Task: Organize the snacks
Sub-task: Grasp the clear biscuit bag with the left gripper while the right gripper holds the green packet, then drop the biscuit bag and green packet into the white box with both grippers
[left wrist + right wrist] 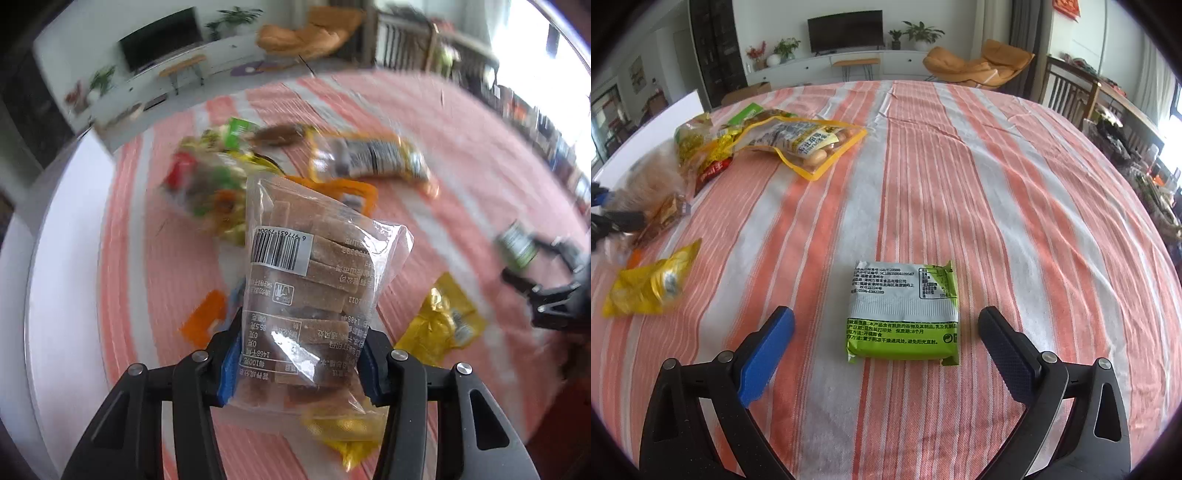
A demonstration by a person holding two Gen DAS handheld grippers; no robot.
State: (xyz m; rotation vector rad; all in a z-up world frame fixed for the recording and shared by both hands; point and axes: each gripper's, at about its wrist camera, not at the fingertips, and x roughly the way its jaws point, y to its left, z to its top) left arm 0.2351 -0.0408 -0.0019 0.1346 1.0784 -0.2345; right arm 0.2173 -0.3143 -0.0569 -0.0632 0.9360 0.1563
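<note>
A clear bag of brown bars [314, 258] with a barcode label stands upright between the pads of my left gripper [301, 343], which is shut on its lower half. The bag hangs above the striped tablecloth [155, 266]. In the right wrist view this bag is a brown blur [650, 184] at the left edge. A green and white snack packet [905, 295] lies flat on the cloth. My right gripper [885, 314] hovers over it, open, one finger on each side and neither touching it.
A heap of snack bags lies at the far left, among them a yellow-edged sausage pouch [798, 142] and a red-labelled pack [711, 171]. A yellow packet [646, 288] lies nearer. Below the held bag are another yellow packet [343, 428] and a small orange one [205, 319].
</note>
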